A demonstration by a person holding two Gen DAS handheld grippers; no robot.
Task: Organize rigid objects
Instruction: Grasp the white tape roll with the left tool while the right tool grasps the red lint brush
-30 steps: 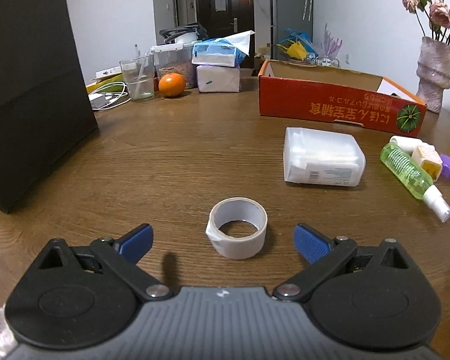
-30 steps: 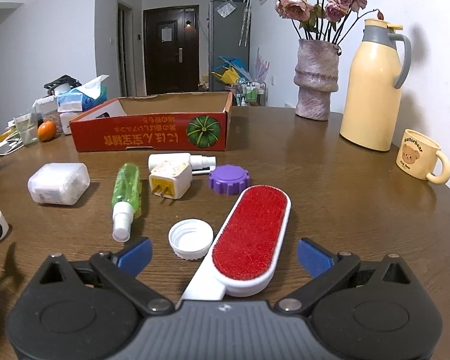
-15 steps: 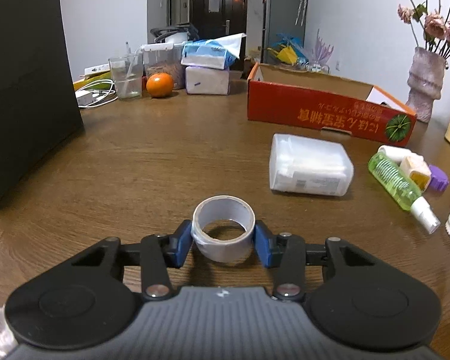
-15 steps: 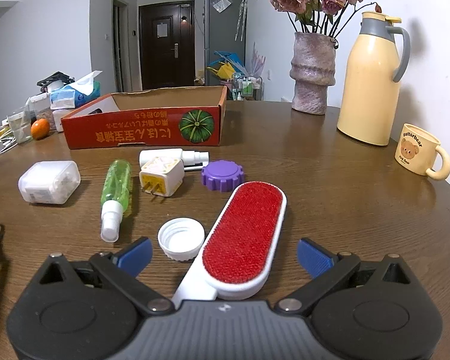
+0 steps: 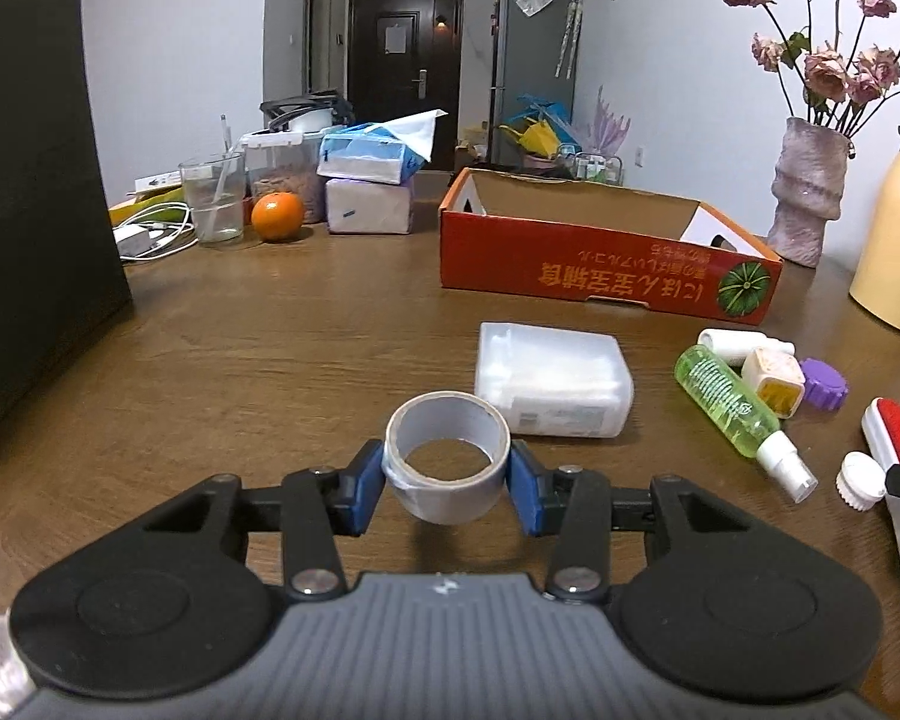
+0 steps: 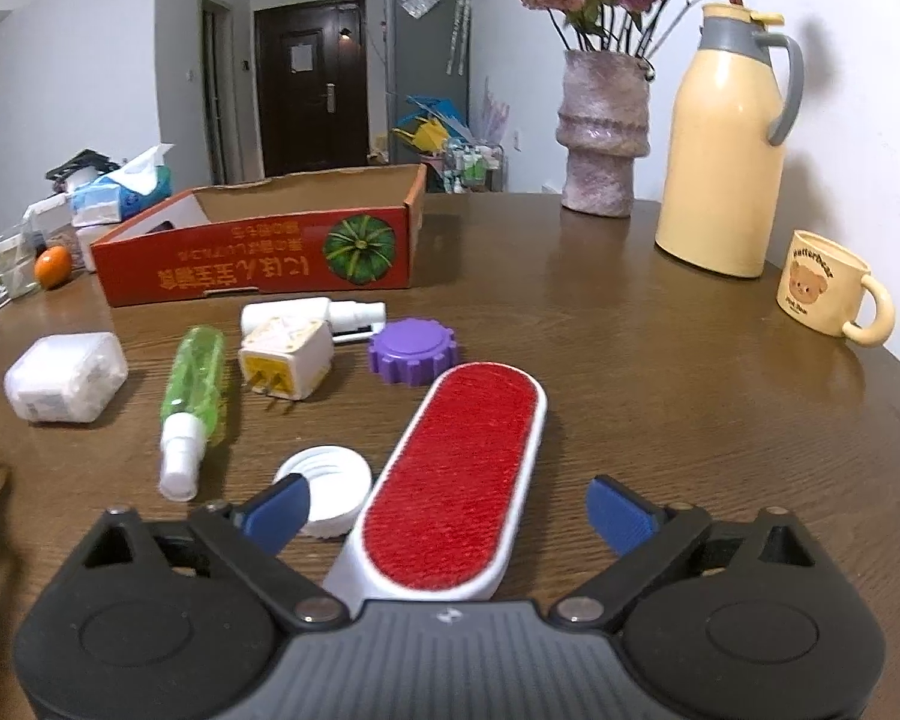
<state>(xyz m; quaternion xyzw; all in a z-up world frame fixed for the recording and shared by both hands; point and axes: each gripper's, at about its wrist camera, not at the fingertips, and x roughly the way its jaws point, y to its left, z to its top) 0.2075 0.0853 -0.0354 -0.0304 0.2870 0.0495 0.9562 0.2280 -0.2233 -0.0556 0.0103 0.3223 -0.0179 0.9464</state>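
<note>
The left gripper (image 5: 447,480) is clamped on a roll of grey tape (image 5: 447,456), one blue pad (image 5: 363,495) pressed to each side of the ring. The roll sits with its hole facing up and appears raised a little off the wooden table (image 5: 270,360) — a shadow lies under it, though the fisheye view makes the gap hard to judge. Just beyond the tape lies a white plastic box (image 5: 555,387). Farther back stands an open red cardboard box (image 5: 606,264), printed with a green pumpkin.

The right gripper (image 6: 444,510) has its fingers spread wide, holding nothing. Between them lies a lint brush (image 6: 459,474) with a red pad and white body, its handle running back under the gripper. The left blue fingertip (image 6: 273,513) overlaps a white bottle cap (image 6: 327,480) in the view; whether it touches cannot be told. Past the cap lies a green spray bottle (image 6: 192,405), nozzle toward the camera, and just beside it a white plug adapter (image 6: 285,357), a white tube (image 6: 312,315) behind that, and a purple cap (image 6: 411,348) near the brush's far end.

Off to the right stand a cream thermos jug (image 6: 726,150), a bear mug (image 6: 825,285) and a vase of dried roses (image 6: 603,132) — all well apart from the loose items.
</note>
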